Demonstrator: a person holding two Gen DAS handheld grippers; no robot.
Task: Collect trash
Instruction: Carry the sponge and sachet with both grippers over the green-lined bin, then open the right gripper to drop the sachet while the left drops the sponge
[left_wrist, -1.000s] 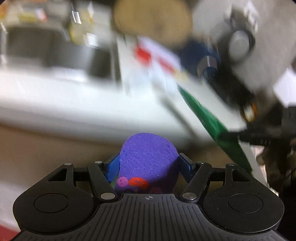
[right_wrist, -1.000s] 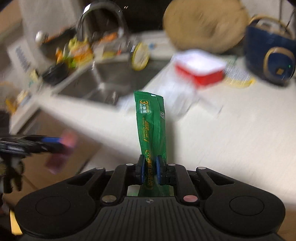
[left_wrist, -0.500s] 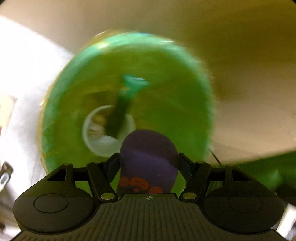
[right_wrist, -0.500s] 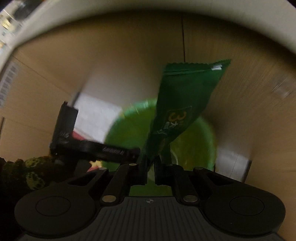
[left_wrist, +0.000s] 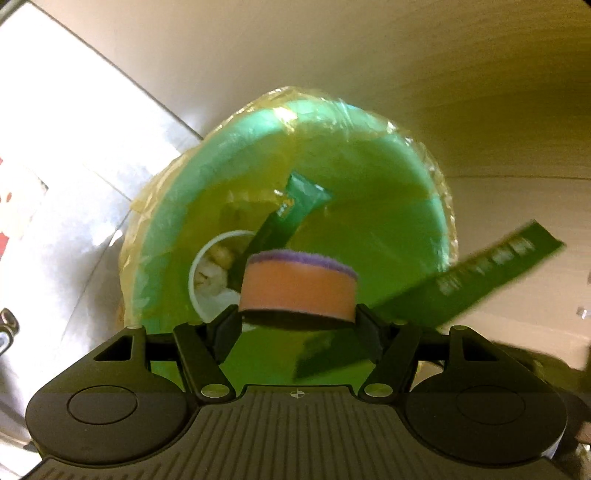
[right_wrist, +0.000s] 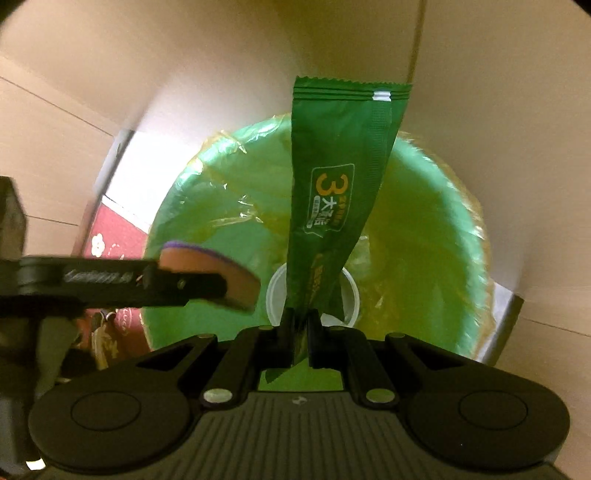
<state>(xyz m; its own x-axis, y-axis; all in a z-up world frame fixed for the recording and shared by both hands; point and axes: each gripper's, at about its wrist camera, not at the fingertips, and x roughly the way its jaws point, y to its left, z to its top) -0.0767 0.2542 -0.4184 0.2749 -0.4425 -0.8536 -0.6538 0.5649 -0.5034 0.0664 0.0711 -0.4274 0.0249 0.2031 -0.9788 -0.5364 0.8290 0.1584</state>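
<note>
A round green bin (left_wrist: 388, 206), lined with a crinkled clear bag (right_wrist: 229, 147), already holds a white cup (left_wrist: 207, 266) of pale scraps and a green sachet (left_wrist: 291, 214) leaning in it. Over its mouth, the left gripper (left_wrist: 297, 317) has its jaws closed on a round sponge (left_wrist: 297, 286), soft orange foam with a fuzzy purple face. The right gripper (right_wrist: 299, 325) pinches the lower end of a glossy green wrapper (right_wrist: 332, 184) with a crimped top edge; in the left view that wrapper (left_wrist: 480, 273) is blurred. The cup's contents are hard to make out.
</note>
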